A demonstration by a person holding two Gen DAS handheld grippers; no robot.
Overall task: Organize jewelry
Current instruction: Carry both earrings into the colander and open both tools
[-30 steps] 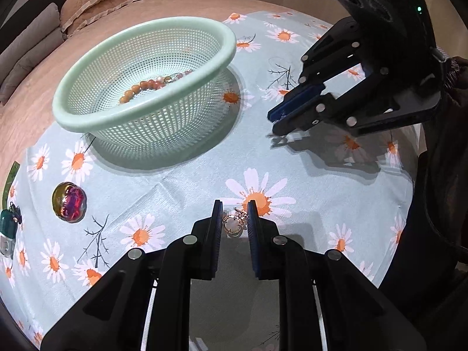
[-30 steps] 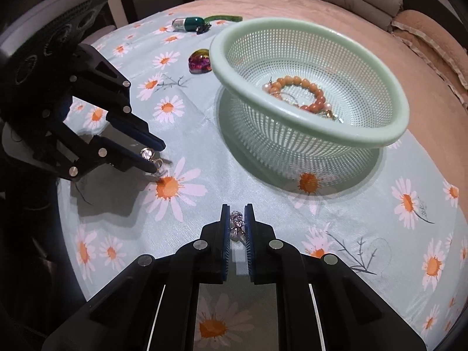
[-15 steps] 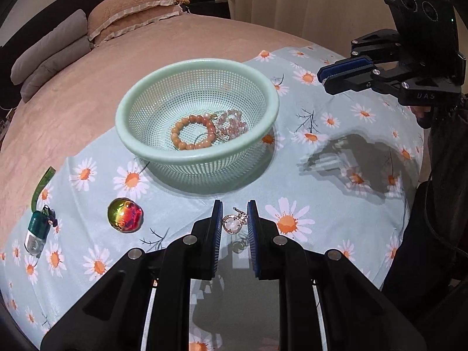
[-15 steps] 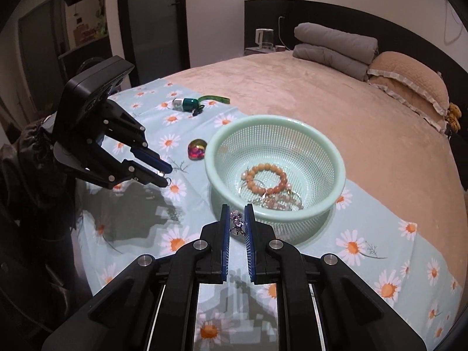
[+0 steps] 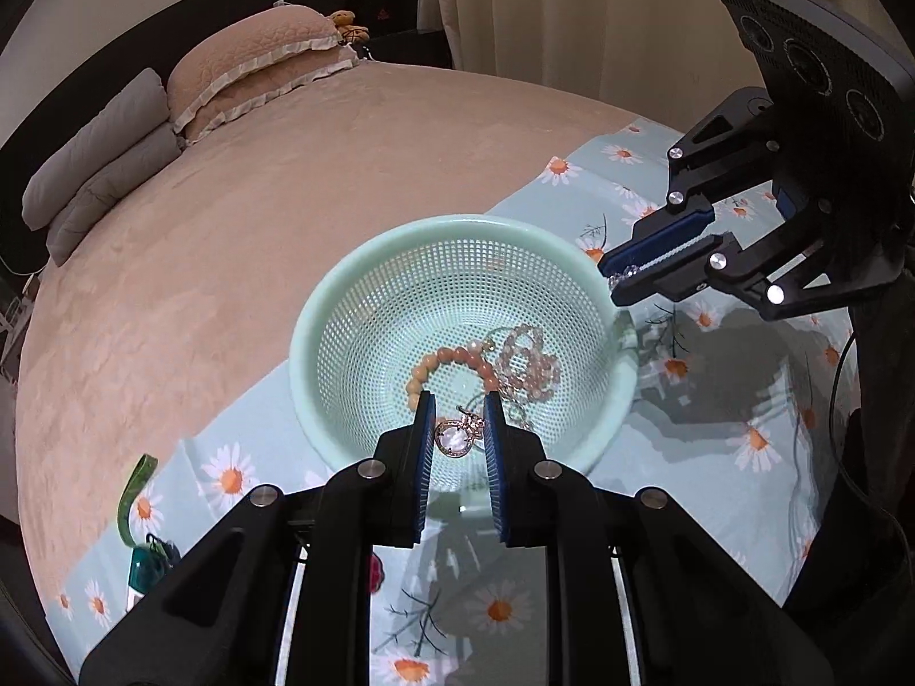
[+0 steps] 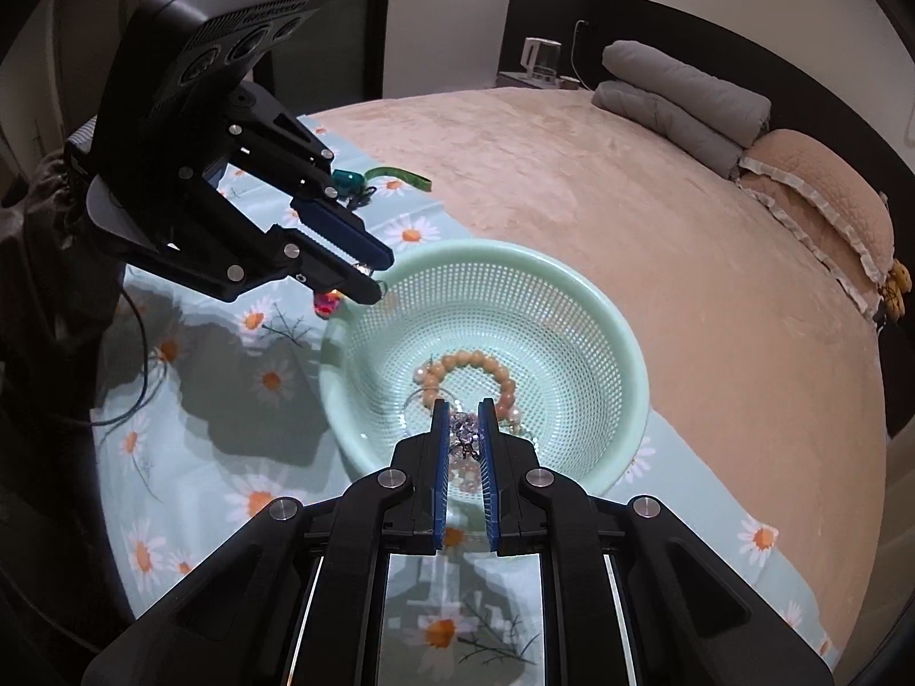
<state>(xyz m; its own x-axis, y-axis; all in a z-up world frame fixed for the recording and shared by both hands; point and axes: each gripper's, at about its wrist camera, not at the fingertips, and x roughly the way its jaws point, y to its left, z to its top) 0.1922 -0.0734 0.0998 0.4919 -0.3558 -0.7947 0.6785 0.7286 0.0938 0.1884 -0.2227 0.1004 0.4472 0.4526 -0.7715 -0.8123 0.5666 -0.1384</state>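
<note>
Pendant (image 5: 454, 439) between left claw (image 5: 457, 429) pads

Gold pendant (image 5: 454, 439), crystal piece (image 6: 464, 430) above basket (image 5: 366, 308).

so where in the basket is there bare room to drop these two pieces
The far and left mesh of the basket is bare. The near-right floor is crowded: orange bead bracelet, clear bead bracelet. The left gripper and right gripper both hang there.
</note>
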